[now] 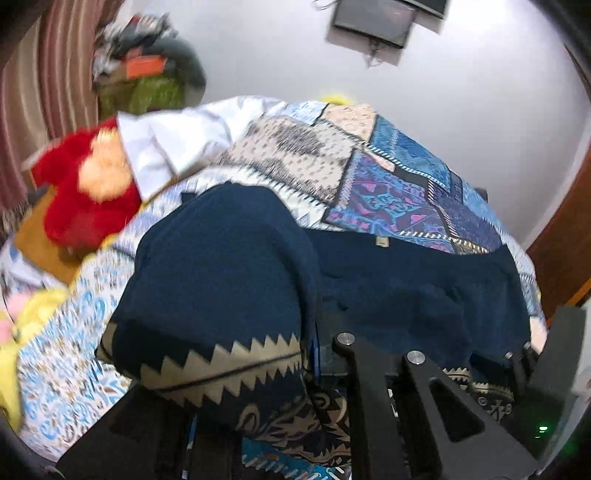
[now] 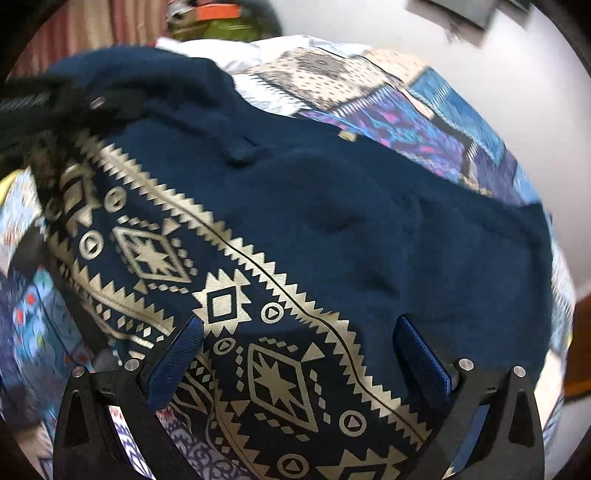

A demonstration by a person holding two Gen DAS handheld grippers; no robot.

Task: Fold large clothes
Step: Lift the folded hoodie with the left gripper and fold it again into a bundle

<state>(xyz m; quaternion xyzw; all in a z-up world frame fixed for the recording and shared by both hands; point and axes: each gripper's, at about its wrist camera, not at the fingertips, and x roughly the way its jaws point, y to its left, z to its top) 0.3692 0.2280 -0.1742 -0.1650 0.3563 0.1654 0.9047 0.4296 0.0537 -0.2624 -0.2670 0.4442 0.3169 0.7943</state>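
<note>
A large navy garment (image 2: 369, 221) with a gold geometric border (image 2: 229, 306) lies spread on a patterned bedspread (image 2: 406, 107). My right gripper (image 2: 299, 332) is open, its blue-padded fingers (image 2: 421, 354) apart just above the gold border. My left gripper (image 1: 310, 332) is shut on a fold of the navy garment (image 1: 221, 266), which drapes over its fingers and hides them. The left gripper also shows in the right wrist view (image 2: 74, 107) at the garment's far left edge.
A red plush toy (image 1: 85, 195) and a white cloth (image 1: 173, 144) lie at the head of the bed. A yellow soft item (image 1: 14, 332) sits at the left. A dark screen (image 1: 373, 18) hangs on the white wall. A wooden door (image 1: 565, 229) stands right.
</note>
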